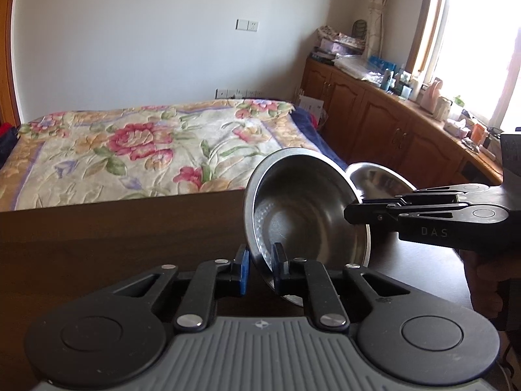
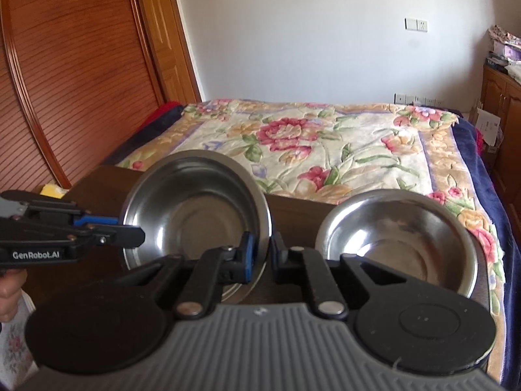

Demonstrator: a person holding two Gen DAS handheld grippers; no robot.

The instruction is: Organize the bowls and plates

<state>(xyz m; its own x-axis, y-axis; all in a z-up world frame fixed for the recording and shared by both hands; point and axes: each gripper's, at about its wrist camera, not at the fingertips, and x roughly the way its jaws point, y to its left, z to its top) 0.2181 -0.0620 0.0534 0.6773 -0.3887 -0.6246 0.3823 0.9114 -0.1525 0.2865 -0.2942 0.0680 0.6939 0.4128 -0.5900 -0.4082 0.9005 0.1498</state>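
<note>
Holding the tilted bowl (image 1: 302, 208) above the table (image 1: 114, 254) with both tongs pinching its rim, left (image 1: 260, 260) near side, right (image 2: 260, 251) opposite, I judge it best levelled, then nested squarely into the second bowl (image 2: 400, 241) just beside, releasing only once seated.

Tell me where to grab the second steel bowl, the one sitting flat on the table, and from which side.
Grip the free bowl by its thin rim at the near edge, one finger inside and one outside. It sits upright and open-topped, with that edge unobstructed, right of the tilted bowl.
</note>
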